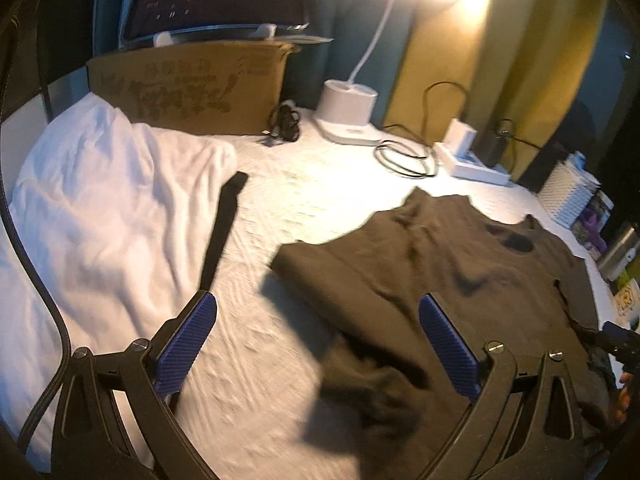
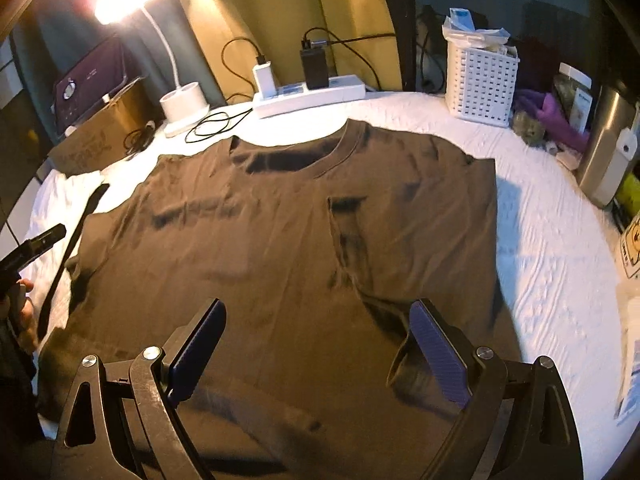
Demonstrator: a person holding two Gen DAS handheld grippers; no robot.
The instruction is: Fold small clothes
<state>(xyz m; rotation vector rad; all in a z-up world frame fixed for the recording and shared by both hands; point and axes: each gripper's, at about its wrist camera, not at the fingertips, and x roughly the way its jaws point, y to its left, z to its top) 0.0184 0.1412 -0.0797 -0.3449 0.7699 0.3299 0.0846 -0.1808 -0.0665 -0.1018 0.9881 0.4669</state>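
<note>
Both grippers' fingers (image 1: 448, 344) (image 2: 438, 354) gape wide, empty, over the brown T-shirt (image 2: 288, 232); carton (image 1: 188, 84) print unreadable.

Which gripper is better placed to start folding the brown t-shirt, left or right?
Probably the right gripper: it hangs open directly over the brown t-shirt. The left gripper, also open, straddles the shirt's edge, half over the white bedsheet.

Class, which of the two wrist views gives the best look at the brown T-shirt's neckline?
The right wrist view. There the T-shirt lies spread out flat, and its neckline faces the camera almost whole. The left wrist view shows the shirt from the side, blurred, and the collar is only a dark patch near the far edge.
</note>
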